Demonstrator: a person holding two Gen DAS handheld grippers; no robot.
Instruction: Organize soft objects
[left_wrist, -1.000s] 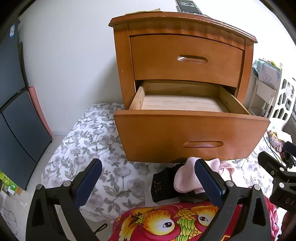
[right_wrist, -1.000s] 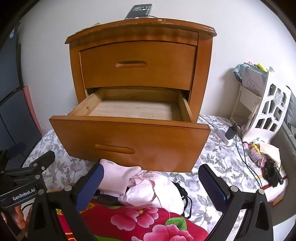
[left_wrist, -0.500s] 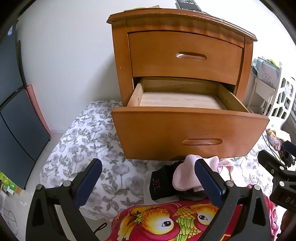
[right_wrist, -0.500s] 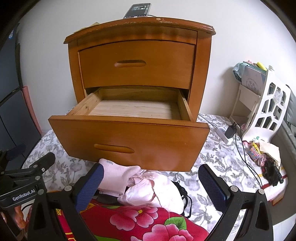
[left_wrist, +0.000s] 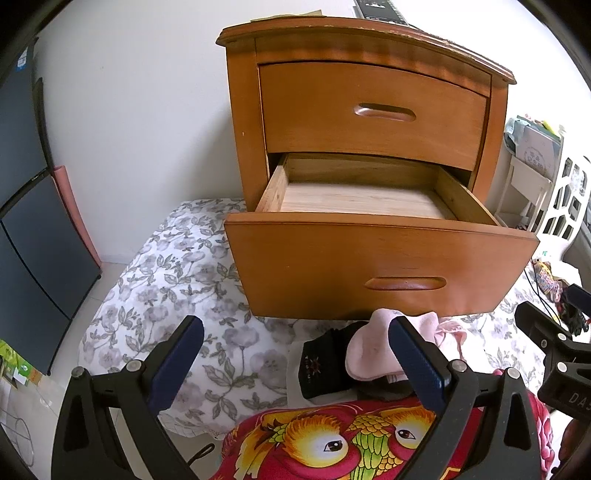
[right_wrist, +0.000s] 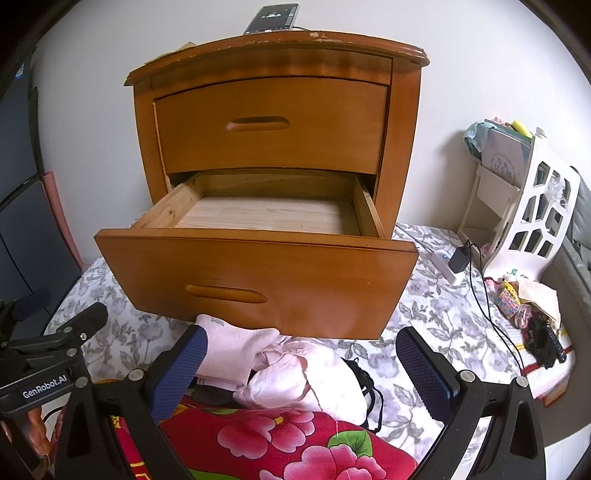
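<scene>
Nearest, both tools hang over a red flowered blanket (right_wrist: 295, 439). The left hand-held gripper (left_wrist: 295, 354) is spread wide with nothing between its fingers; the right hand-held gripper (right_wrist: 301, 360) gapes the same way, empty. Just beyond lies the pile of soft things on the floral bedsheet (left_wrist: 166, 280): a pink sock (right_wrist: 232, 347), a pale pink garment (right_wrist: 306, 376) and a black sock (left_wrist: 321, 362). Behind them the nightstand (right_wrist: 273, 122) has its lower drawer (right_wrist: 258, 273) pulled out, a phone (right_wrist: 273, 16) on top.

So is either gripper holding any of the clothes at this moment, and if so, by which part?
Nothing is held. The left gripper and right gripper are both open above the pile of soft things, with no cloth pinched between their fingers. The pink sock lies loose below the open drawer.
</scene>
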